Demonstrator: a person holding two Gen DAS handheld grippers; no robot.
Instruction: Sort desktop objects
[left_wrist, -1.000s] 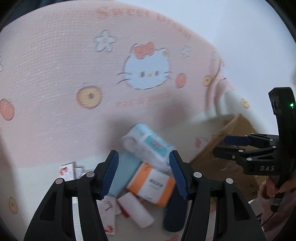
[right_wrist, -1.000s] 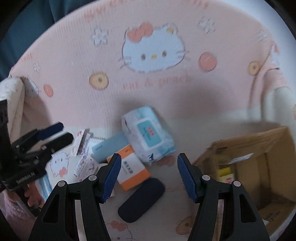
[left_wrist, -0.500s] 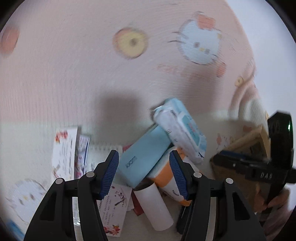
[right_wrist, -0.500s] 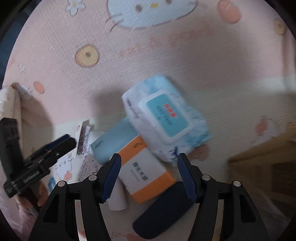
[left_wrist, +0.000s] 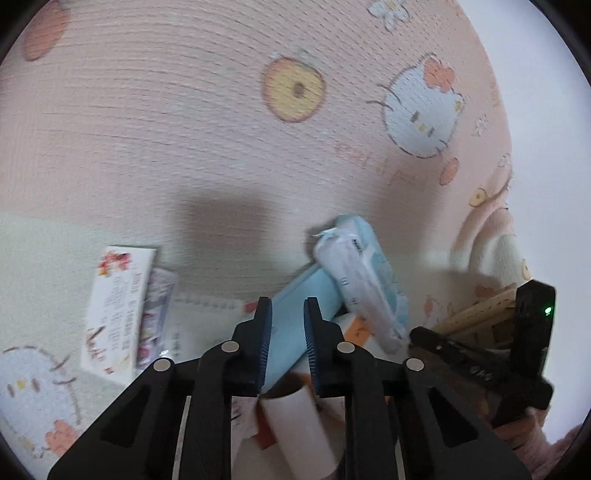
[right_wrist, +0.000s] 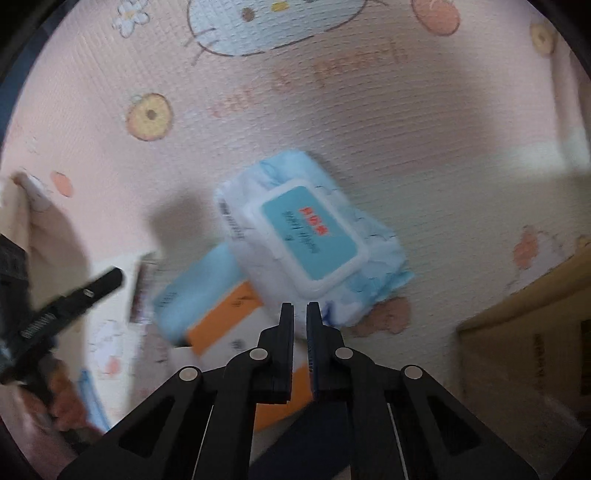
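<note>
A pile of desk items lies on a pink cat-print cloth (right_wrist: 369, 110). It holds a wet-wipes pack (right_wrist: 306, 236) (left_wrist: 364, 280), a light blue case (left_wrist: 295, 306) (right_wrist: 195, 288), an orange-and-white box (right_wrist: 225, 317), a white tube (left_wrist: 295, 424) and a dark navy case (right_wrist: 314, 443). My left gripper (left_wrist: 288, 325) hovers over the light blue case. Its jaws are closing to a narrow gap, and the case shows through the gap beneath them, not pinched. My right gripper (right_wrist: 300, 321) is shut and empty, just below the wipes pack over the orange box.
An open cardboard box (right_wrist: 524, 350) (left_wrist: 476, 314) stands at the right of the pile. Printed cards (left_wrist: 114, 306) and a notebook lie to the left. Each gripper shows at the edge of the other's view: the left gripper (right_wrist: 74, 295), the right gripper (left_wrist: 461, 354).
Both grippers have sunk toward the pile, which now fills more of each view. Both pairs of jaws went from wide open to nearly together. The left view has rolled.
</note>
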